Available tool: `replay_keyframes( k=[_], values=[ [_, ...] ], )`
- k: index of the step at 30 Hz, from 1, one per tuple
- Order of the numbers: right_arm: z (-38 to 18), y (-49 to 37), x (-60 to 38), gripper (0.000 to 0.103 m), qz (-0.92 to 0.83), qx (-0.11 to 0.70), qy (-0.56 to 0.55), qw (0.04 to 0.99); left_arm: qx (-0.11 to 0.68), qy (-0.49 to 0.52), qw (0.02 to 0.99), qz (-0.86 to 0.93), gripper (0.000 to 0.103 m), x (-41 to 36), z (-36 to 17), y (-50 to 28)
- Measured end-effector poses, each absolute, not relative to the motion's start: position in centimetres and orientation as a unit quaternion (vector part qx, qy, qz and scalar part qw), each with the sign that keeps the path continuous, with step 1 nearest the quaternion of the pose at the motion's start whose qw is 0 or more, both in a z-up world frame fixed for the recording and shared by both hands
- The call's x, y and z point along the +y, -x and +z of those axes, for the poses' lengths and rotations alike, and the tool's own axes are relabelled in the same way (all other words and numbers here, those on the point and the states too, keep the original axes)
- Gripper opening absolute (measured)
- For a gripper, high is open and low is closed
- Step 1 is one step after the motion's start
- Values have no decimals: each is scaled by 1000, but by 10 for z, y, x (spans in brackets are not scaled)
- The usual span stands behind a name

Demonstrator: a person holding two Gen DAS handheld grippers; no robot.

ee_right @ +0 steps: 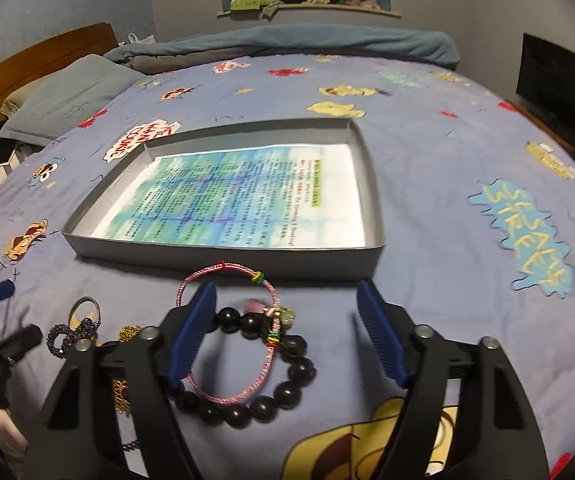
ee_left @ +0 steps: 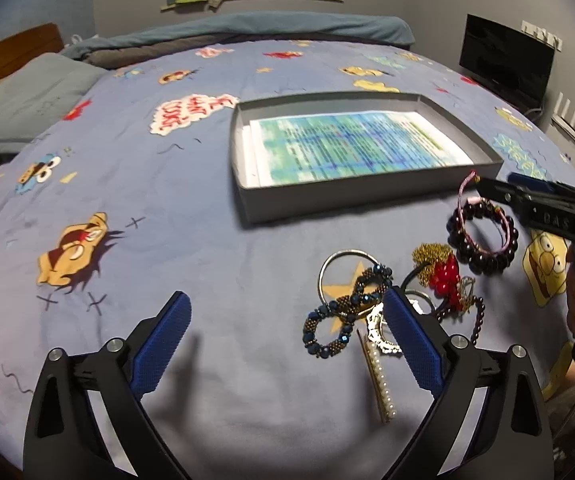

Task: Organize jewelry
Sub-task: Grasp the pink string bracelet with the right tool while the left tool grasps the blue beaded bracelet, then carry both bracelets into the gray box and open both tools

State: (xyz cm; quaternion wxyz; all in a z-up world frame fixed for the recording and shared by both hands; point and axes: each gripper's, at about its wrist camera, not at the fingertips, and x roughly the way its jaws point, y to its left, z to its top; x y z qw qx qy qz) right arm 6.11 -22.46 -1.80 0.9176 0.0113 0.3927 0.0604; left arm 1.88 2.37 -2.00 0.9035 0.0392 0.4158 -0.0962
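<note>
The left gripper (ee_left: 287, 312) hung spread wide, holding nothing, over a blue beaded bracelet (ee_left: 343, 312) and a pearl hair clip (ee_left: 379, 380). The right gripper (ee_right: 287, 304) stood apart, its pads pressing nothing, around a pink cord bracelet (ee_right: 231, 332) lying across a dark bead bracelet (ee_right: 263, 376). Beyond lay a grey box lid (ee_right: 223, 256) on the bedspread (ee_right: 427, 184).

Both views are taken from low over the bed (ee_left: 167, 184), angled down and facing the far wall. The left wrist view is set to the left, close above the jewelry pile (ee_left: 391, 300). The right wrist view is set close over the dark bead bracelet (ee_right: 271, 392). The grey tray (ee_left: 247, 200) and the bracelets are shared by both.
</note>
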Motion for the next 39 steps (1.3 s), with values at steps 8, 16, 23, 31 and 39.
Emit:
replay_keyframes(
  k=[8,16,23,31,39],
  values=[
    [-27,-67,-224,35,69,401,-27,913,431,-54,892,-125,68,16,-30,-22],
    [-12,-53,-228,6,88,371,-44,923,441,-66,884,-141,52,16,-37,-16],
    [2,-40,-231,6,99,357,-52,927,454,-75,876,-149,31,17,-43,-15],
    [16,-31,-231,6,108,347,-56,930,448,-83,876,-159,8,17,-40,-15],
    [59,-31,-230,6,117,305,-40,944,366,-72,909,-186,8,22,33,-15]
  ],
)
